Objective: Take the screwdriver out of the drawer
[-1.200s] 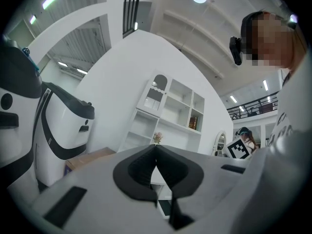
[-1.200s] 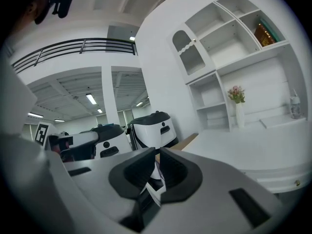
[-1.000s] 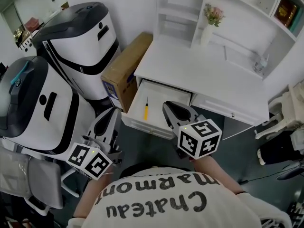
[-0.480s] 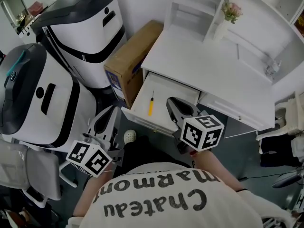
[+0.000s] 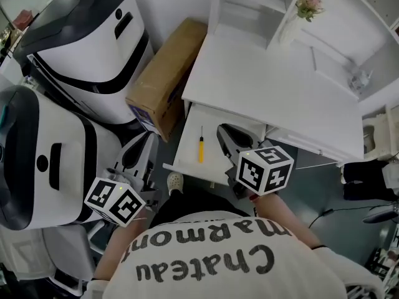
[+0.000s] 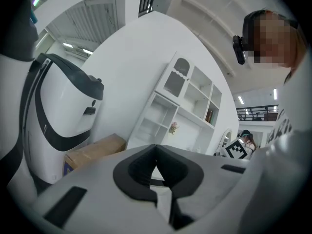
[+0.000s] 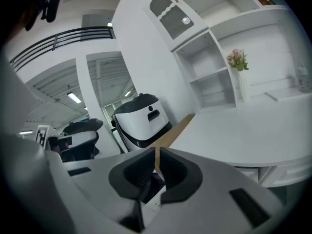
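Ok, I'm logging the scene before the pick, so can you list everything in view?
desk: one, white, with a shelf unit at its back, upper right
drawer: one, white, pulled open under the desk's left end
screwdriver: one, yellow handle, lying in the drawer
cardboard box: one, brown, between the desk and the machines
machines: two, white and black, at the left
vase: one, white with pink flowers, at the desk's back
shoe: one, pale, on the floor below the drawer
left hand-held gripper: one, grey, shut and empty, left of the drawer
right hand-held gripper: one, grey, shut and empty, by the drawer's right side
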A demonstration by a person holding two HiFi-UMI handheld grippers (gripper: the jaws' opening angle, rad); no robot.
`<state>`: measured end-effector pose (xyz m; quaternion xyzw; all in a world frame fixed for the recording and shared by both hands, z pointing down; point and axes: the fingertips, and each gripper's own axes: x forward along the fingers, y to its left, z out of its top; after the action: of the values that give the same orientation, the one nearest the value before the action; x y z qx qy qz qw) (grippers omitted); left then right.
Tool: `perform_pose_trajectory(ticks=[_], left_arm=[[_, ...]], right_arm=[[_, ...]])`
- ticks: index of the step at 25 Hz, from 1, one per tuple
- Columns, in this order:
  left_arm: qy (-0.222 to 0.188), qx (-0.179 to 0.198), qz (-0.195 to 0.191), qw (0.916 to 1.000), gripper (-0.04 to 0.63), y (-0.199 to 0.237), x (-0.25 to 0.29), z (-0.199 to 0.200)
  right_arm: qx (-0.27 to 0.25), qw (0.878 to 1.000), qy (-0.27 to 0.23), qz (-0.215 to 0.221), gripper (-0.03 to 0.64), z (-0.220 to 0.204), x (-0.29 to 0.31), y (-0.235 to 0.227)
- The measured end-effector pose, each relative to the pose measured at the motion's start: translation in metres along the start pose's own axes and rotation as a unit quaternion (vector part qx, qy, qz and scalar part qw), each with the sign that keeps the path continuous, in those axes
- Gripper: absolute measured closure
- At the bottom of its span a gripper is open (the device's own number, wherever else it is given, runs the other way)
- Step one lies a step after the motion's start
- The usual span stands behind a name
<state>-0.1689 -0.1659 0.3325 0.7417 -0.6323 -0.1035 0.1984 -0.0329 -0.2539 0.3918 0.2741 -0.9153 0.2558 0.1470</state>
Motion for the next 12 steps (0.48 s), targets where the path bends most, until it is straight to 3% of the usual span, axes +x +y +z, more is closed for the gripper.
perform_pose_trajectory(ticks=[8, 12], left_arm=[[0.033, 0.004, -0.052, 0.9981, 0.572, 0.042, 0.061, 0.022], [0.058, -0.007, -0.061, 0.9964, 0.572, 0.067, 0.076, 0.016]], right_arm=[[0.0, 0.999, -0.01, -0.03, 0.571, 0.032, 0.048, -0.016], [-0.011, 0.999, 0.029, -0.037, 0.571, 0.016, 0.07, -0.027]])
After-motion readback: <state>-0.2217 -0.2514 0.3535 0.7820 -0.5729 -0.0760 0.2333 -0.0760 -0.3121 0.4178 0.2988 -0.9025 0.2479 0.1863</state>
